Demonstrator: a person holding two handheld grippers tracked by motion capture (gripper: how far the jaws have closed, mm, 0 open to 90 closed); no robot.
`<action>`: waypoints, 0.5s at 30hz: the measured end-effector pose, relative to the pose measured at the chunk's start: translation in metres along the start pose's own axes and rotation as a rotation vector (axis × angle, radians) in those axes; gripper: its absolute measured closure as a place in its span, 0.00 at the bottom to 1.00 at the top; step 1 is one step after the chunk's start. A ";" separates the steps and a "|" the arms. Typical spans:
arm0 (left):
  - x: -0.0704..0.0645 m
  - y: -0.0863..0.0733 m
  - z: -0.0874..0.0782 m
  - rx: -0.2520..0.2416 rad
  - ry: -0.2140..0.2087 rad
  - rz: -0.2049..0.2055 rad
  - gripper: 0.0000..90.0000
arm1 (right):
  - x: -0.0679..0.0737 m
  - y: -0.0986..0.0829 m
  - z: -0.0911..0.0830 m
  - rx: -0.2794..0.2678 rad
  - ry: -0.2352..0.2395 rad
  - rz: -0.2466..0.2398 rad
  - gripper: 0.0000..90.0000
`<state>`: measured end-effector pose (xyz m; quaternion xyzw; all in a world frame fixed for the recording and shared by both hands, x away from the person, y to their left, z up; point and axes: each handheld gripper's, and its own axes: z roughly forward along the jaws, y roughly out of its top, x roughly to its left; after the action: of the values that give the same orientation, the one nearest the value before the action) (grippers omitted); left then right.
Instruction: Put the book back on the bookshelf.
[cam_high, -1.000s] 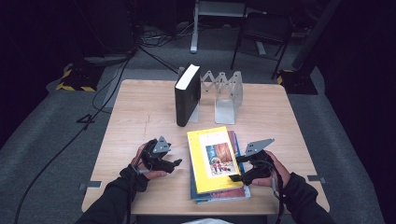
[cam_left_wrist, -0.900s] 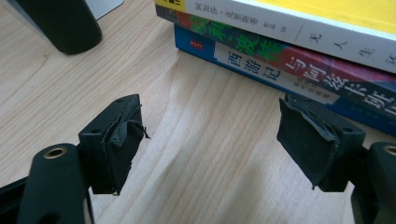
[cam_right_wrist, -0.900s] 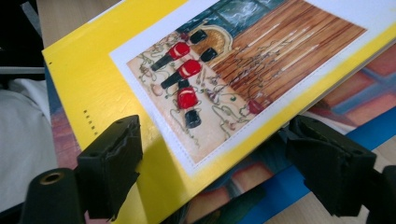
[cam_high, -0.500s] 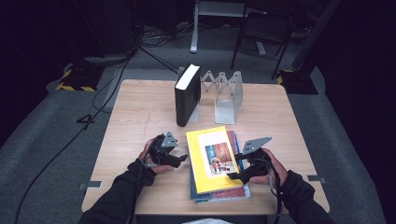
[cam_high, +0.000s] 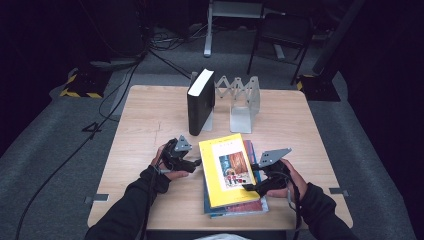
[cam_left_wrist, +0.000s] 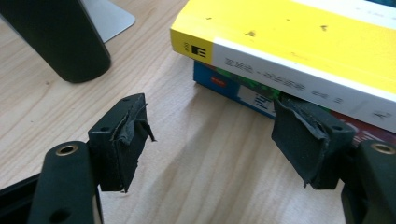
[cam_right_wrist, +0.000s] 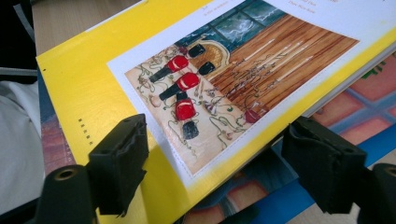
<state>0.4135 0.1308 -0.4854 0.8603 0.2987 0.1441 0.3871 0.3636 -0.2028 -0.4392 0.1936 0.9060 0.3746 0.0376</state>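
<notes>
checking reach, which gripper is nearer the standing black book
Left. The left gripper sits just in front of the black book; the right gripper is farther, across the yellow book.

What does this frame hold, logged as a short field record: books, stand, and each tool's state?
top book: yellow book, on a stack of books
upright: black book standing on the table
stand: grey metal bookend rack, beside the black book
left tool: open, at the stack's left edge
right tool: open, jaws straddling the yellow book's right edge

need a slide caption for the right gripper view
Right gripper, jaws open, straddles the edge of the yellow book atop the stack.
</notes>
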 end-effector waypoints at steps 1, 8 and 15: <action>0.001 0.000 0.001 -0.001 0.002 -0.004 0.30 | 0.000 0.000 0.000 -0.001 -0.001 -0.005 0.27; 0.007 0.002 0.006 0.005 0.016 -0.001 0.31 | -0.005 0.001 0.002 -0.047 -0.014 0.003 0.33; 0.011 0.004 0.010 -0.005 0.023 -0.014 0.35 | -0.014 0.009 0.005 -0.111 -0.027 -0.003 0.51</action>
<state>0.4288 0.1302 -0.4882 0.8555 0.3086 0.1523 0.3869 0.3804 -0.1989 -0.4380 0.1950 0.8836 0.4213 0.0613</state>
